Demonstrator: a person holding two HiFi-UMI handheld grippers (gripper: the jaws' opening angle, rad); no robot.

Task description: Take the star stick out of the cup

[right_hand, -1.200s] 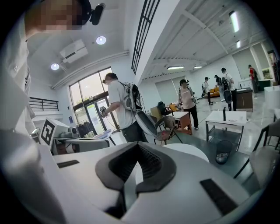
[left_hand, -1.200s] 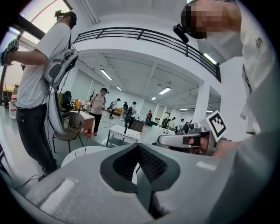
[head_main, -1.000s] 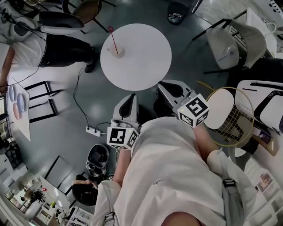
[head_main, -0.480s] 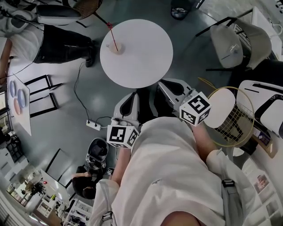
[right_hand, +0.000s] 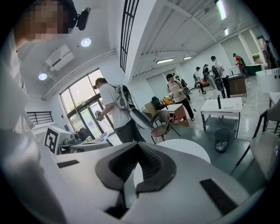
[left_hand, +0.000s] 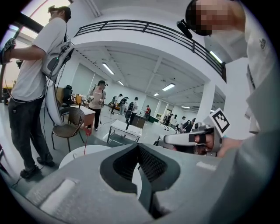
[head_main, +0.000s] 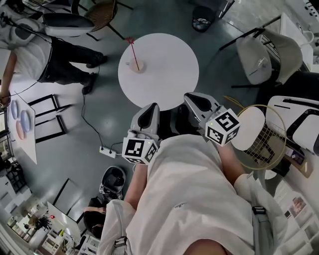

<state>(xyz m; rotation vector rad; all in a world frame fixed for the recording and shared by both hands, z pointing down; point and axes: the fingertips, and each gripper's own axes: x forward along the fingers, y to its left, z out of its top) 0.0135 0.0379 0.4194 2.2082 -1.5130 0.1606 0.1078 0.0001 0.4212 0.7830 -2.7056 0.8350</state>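
While both jaw pairs sit closed and empty, we hold left gripper (head_main: 152,107) and right gripper (head_main: 192,98) side by side at near rim of round table (head_main: 169,74), which they partly hide. Bare tabletop lies open ahead. Star stick (head_main: 133,54) stands in cup (head_main: 138,65) by far-left edge, well apart. Star too small to make out. Bystander (head_main: 55,60) stands left of table.

— How many tables?
— One table (head_main: 167,74), one cup (head_main: 138,66), one star stick (head_main: 132,50).
— Grippers?
— Two: the left gripper (head_main: 152,107) and the right gripper (head_main: 192,97).
— Chairs?
— Seemingly two, a white chair (head_main: 264,55) and a wicker chair (head_main: 102,11).
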